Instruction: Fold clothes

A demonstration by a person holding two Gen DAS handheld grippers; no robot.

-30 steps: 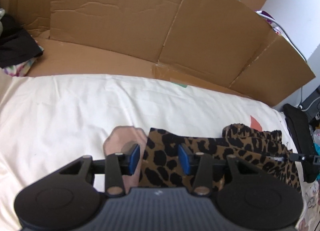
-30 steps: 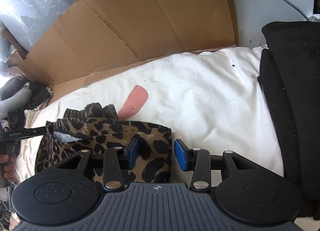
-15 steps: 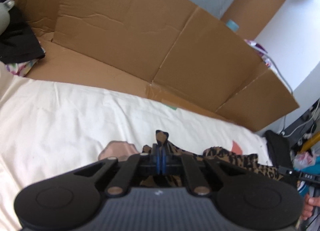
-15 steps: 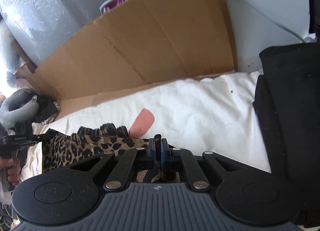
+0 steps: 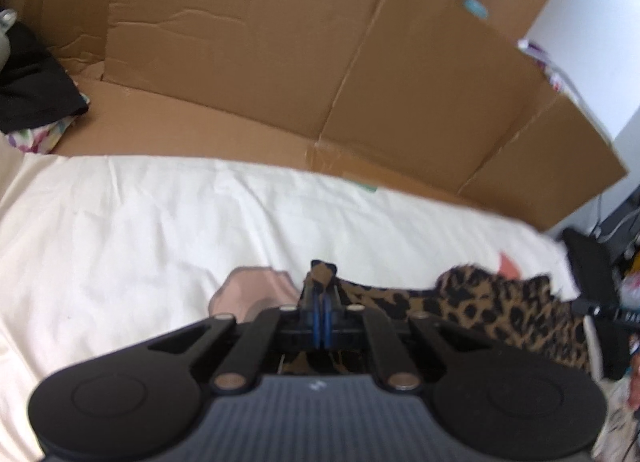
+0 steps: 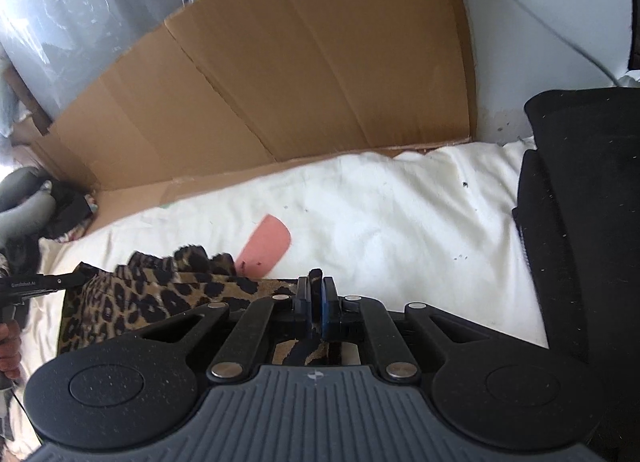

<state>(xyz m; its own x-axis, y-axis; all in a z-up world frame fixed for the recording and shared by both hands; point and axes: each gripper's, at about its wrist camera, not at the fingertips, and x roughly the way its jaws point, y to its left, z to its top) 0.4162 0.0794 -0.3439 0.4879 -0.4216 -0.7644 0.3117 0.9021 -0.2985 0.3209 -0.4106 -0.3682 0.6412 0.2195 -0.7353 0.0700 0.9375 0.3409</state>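
A leopard-print garment (image 5: 492, 312) lies stretched across the white bed sheet (image 5: 140, 230). In the left wrist view my left gripper (image 5: 321, 302) is shut on the garment's left corner, and a tuft of the cloth sticks up between the blue pads. In the right wrist view my right gripper (image 6: 316, 298) is shut on the same leopard-print garment (image 6: 152, 298) at its right corner, with cloth pinched between the pads. Each gripper shows at the edge of the other's view, held by a hand.
Flattened brown cardboard (image 5: 320, 62) stands along the far side of the bed. A black padded object (image 6: 580, 202) lies to the right. Dark clothes (image 5: 28, 86) are piled at the far left. Pink patches (image 6: 266, 244) mark the sheet.
Both grippers went from open around the garment's corners to shut on them. The pinched corners have since lifted slightly off the sheet.
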